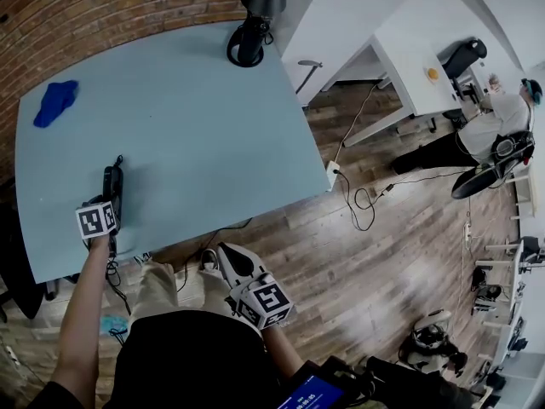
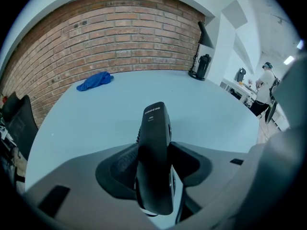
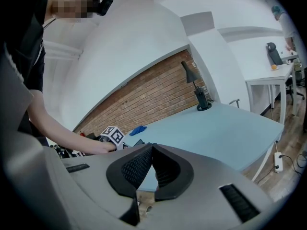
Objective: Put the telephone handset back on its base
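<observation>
A black telephone handset (image 1: 112,181) is near the front left edge of the light blue table (image 1: 196,135). My left gripper (image 1: 110,203) is shut on it. In the left gripper view the handset (image 2: 154,143) stands lengthwise between the pads, its top end pointing away over the table, and my left gripper (image 2: 153,164) presses on both its sides. A bit of coiled cord shows at its left. No telephone base shows in any view. My right gripper (image 1: 224,251) hangs off the table by my body. In its own view my right gripper (image 3: 151,147) is shut on nothing, fingertips touching.
A crumpled blue cloth (image 1: 56,100) lies at the table's far left, and a black desk lamp (image 1: 248,41) stands at its far edge. White desks (image 1: 400,24), a seated person (image 1: 498,126) and floor cables (image 1: 366,198) are to the right.
</observation>
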{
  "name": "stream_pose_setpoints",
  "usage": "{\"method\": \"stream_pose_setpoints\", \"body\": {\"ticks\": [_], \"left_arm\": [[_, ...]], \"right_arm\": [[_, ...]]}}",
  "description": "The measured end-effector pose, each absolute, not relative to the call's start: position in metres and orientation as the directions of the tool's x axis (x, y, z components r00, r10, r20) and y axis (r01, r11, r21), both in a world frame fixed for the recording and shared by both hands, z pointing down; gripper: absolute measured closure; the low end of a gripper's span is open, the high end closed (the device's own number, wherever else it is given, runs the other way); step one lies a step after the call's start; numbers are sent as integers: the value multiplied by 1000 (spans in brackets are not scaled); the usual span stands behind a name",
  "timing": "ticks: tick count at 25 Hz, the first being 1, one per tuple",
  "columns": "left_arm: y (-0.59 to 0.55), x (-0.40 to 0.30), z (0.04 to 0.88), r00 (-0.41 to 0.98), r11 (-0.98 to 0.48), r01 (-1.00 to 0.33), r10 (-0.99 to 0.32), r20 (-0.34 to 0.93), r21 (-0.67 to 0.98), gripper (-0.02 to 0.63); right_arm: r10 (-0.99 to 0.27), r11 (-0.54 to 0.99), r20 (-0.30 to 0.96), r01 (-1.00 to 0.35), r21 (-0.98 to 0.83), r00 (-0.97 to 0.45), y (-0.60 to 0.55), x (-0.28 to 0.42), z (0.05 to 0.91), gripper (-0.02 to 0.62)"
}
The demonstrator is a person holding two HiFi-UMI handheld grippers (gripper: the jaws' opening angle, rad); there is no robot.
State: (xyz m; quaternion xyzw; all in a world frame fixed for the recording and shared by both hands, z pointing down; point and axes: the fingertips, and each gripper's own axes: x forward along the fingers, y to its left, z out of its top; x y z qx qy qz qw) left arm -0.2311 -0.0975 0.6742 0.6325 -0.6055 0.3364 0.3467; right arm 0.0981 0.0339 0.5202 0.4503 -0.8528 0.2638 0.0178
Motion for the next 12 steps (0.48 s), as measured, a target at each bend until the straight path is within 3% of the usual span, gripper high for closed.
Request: {"method": "stream_pose_setpoints", "body": {"ticks": [8, 12], "left_arm": [[-98, -226, 675, -48, -59, -994, -497, 867, -89, 363], [-98, -215, 671, -2, -133, -988, -511, 860, -82, 284]], "right_arm": [[-772, 447, 249, -779, -441, -584, 35, 108, 519, 578], [-780, 431, 253, -784, -446, -573, 37, 117, 523, 578]]}}
